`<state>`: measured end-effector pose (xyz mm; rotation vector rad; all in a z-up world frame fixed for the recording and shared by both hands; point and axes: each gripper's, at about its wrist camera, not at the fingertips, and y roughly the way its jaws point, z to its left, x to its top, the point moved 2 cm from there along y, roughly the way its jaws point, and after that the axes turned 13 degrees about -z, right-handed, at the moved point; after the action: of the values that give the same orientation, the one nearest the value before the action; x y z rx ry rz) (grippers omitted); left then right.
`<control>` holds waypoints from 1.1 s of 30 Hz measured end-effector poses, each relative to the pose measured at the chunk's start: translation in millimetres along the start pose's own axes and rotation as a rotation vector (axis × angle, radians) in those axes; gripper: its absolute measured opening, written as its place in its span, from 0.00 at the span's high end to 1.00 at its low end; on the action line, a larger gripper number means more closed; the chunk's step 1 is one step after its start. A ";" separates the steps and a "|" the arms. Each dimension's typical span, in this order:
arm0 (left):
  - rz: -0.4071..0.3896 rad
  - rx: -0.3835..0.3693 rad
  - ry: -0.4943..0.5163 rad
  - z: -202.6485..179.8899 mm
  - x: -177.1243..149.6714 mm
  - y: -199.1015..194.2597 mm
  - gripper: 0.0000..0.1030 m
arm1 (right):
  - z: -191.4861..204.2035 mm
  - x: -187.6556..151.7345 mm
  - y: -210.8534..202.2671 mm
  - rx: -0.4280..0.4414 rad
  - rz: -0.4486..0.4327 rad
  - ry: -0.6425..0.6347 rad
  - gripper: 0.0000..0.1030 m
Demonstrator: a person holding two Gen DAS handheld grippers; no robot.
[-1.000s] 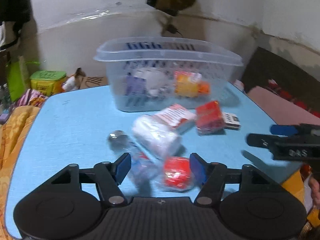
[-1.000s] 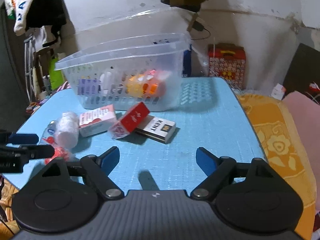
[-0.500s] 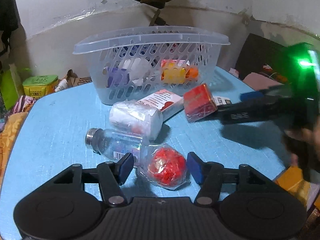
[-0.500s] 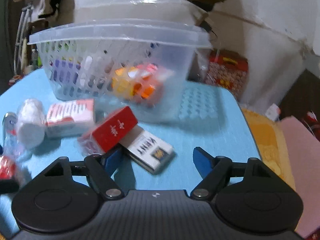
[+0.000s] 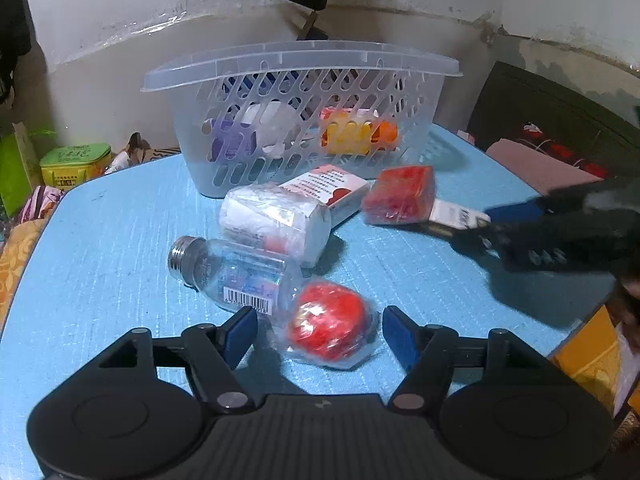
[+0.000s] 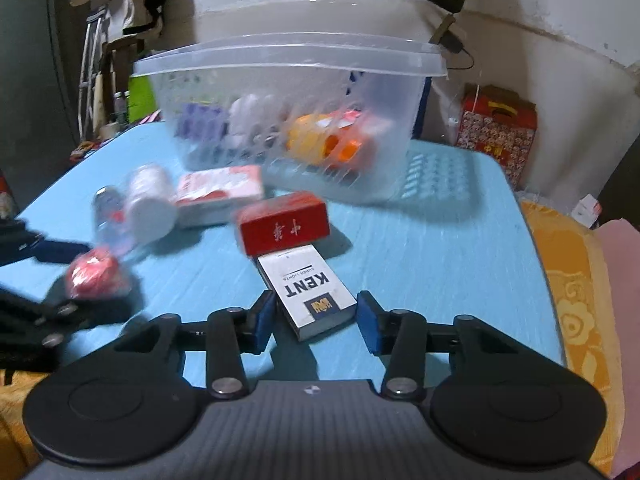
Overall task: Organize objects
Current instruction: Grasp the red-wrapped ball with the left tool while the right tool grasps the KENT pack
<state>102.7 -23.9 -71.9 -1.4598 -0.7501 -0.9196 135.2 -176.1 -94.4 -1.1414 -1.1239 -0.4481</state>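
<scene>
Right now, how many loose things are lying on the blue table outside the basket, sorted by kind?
Boxes: 3 (pink-and-white box, red box, white KENT pack)
Clear bottle: 1
Wrapped white roll: 1
Wrapped red ball: 1
Total: 6

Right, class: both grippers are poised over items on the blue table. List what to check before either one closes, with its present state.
1. Left gripper jaws open: ok.
2. Red wrapped ball between left jaws: ok.
3. Clear bottle apart from the ball: not ok, touching.
4. Right gripper jaws open around the Kent pack: ok.
5. Red box off the pack: not ok, overlapping its far end.
6. Room in the basket: cannot tell.
</scene>
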 end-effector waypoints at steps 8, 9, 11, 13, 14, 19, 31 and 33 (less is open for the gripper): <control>-0.006 0.023 0.033 -3.9 -2.4 0.1 0.30 | 19.0 -6.5 -10.3 0.003 -0.021 -0.049 0.50; -0.007 0.025 0.030 -2.8 -2.6 0.3 0.30 | 19.9 -6.7 -8.3 0.006 -0.019 -0.047 0.50; -0.008 0.022 0.029 -0.5 -3.1 0.3 0.32 | 20.9 -8.1 -6.6 0.011 -0.022 -0.050 0.51; -0.012 0.028 0.037 0.9 -3.1 -0.8 0.40 | 20.7 -7.7 -7.7 0.019 -0.017 -0.049 0.54; -0.017 0.038 0.045 1.5 -2.8 -2.2 0.46 | 21.2 -8.2 -8.8 0.019 -0.016 -0.051 0.54; -0.056 0.049 0.041 6.3 1.4 -12.0 0.49 | 24.0 -4.5 -20.4 0.034 -0.042 -0.040 0.55; -0.184 0.078 0.055 0.4 21.7 -43.2 0.49 | 20.9 7.4 -54.2 0.026 -0.155 0.020 0.55; -0.202 0.083 0.061 -1.1 23.3 -47.1 0.49 | 17.5 9.3 -59.2 0.021 -0.176 0.036 0.55</control>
<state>72.8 -21.8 -28.7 -1.2939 -0.8913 -1.0684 85.0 -182.5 -57.8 -1.0159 -1.2004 -0.5897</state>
